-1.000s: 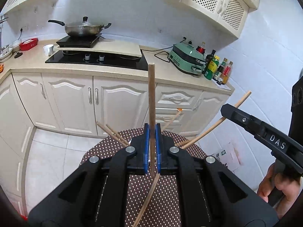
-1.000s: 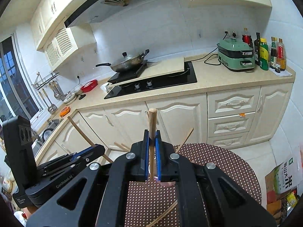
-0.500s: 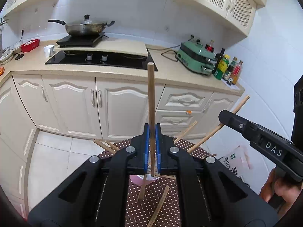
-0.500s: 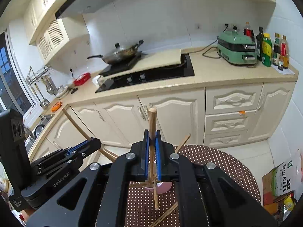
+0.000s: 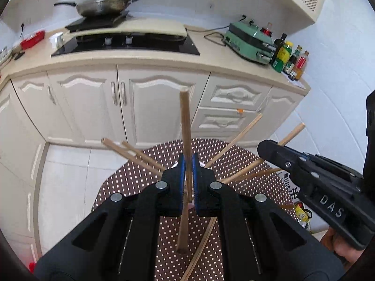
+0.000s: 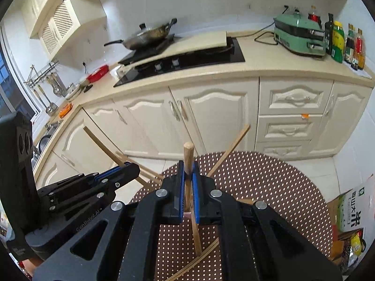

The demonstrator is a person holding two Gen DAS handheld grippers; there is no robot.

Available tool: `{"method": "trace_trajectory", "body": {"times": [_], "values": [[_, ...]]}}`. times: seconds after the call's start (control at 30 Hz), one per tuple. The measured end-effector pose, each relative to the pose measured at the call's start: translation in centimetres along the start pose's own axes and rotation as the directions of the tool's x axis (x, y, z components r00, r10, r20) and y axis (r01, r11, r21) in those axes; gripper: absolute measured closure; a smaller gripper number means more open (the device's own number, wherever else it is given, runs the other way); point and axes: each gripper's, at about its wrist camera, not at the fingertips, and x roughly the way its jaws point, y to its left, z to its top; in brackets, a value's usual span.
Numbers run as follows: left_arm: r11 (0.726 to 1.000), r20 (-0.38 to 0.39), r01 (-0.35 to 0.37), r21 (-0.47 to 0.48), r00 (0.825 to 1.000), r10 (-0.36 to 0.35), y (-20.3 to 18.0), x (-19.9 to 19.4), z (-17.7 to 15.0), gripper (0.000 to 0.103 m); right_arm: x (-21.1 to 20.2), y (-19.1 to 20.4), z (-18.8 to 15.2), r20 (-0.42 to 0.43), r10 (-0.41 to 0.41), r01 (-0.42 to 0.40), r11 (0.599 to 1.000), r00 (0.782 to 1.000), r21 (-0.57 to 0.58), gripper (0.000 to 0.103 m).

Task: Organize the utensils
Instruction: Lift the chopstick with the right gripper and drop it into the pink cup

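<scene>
Risk sits in the crowding: we have the left gripper [image 5: 187,182] clenched on one upright chopstick [image 5: 185,126] and the right gripper [image 6: 187,187] clenched on another [image 6: 188,157], both above the pink cup [image 6: 188,215] on the dotted table [image 6: 269,178]. Sticks already leaning out of the cup could block ours, and we might tip it

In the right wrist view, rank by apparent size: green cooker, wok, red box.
1. Green cooker
2. Wok, nearly as large; farther away, so unsure
3. Red box, clearly smallest
</scene>
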Motion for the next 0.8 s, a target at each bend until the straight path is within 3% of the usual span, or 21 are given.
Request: {"method": "trace_trajectory", "body": {"times": [0.27,0.6,0.67,0.73,0.8], "values": [[0.999,-0.075,0.022,-0.023,0.997,-0.023,0.7,0.8,-0.9,0.096,1.6,-0.2,-1.1,-0.073,0.016,-0.012,0.998,0.997,0.060,0.095],[0.998,-0.087,0.046,-0.034,0.995,-0.049,0.9,-0.3,-1.6,0.096,0.3,-0.3,-1.4,-0.058,0.014,-0.008,0.994,0.998,0.112,0.094],[0.998,-0.085,0.049,-0.031,0.995,-0.052,0.9,-0.8,-1.7,0.096,-0.2,-0.3,-1.5,-0.049,0.014,-0.008,0.993,0.999,0.121,0.089],[0.998,-0.079,0.051,-0.028,0.995,-0.053,0.9,-1.2,-1.8,0.092,-0.8,-0.3,-1.6,-0.038,0.012,-0.007,0.991,0.999,0.131,0.086],[0.998,-0.067,0.051,-0.030,0.996,-0.053,1.0,-1.8,-1.9,0.070,-1.3,-0.3,-1.6,-0.025,0.009,-0.005,0.990,1.000,0.137,0.083]]}}
